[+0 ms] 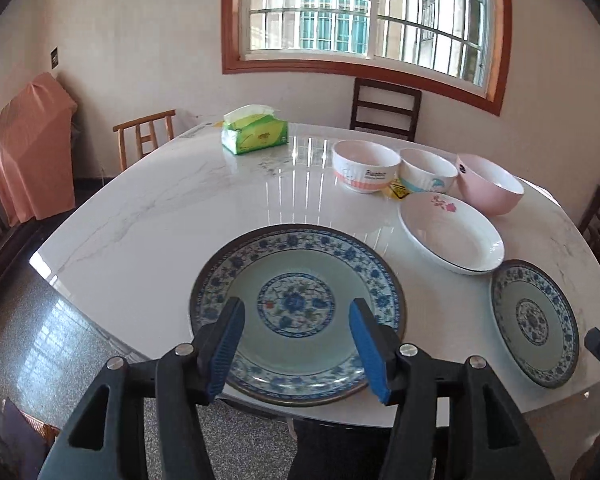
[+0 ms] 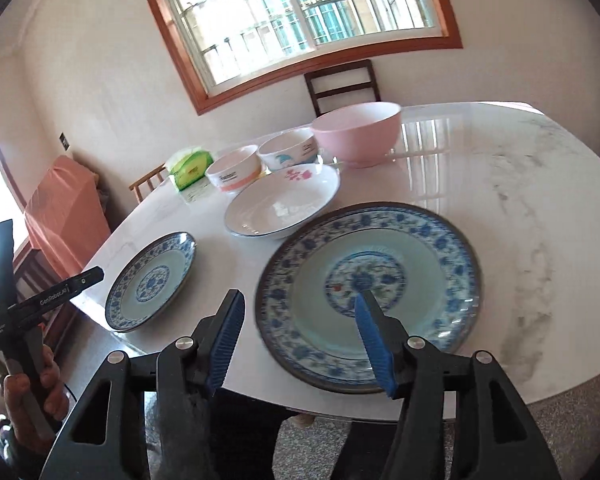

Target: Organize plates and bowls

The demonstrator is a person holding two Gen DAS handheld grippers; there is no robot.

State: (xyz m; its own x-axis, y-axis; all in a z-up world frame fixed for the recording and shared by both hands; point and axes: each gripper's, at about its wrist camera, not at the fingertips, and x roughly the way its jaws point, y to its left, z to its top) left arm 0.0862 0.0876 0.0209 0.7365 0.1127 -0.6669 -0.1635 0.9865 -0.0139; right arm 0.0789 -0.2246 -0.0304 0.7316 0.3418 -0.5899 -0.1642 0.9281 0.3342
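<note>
A blue-patterned plate (image 1: pixel 296 312) lies at the near table edge in the left wrist view. My left gripper (image 1: pixel 298 320) hangs open just above its near half, empty. A second blue-patterned plate (image 2: pixel 370 294) lies under my right gripper (image 2: pixel 302 318), which is open and empty, with its right finger over the plate's middle. The left plate also shows in the right wrist view (image 2: pixel 152 280). A white flowered dish (image 1: pixel 450 232), a pink bowl (image 1: pixel 490 184) and two white printed bowls (image 1: pixel 366 170) (image 1: pixel 428 170) stand further back.
A green tissue box (image 1: pixel 256 130) sits at the far side of the white marble table (image 1: pixel 160 216). Chairs stand around the table, one dark (image 1: pixel 384 108) under the window. A yellow packet (image 1: pixel 398 191) lies between the bowls.
</note>
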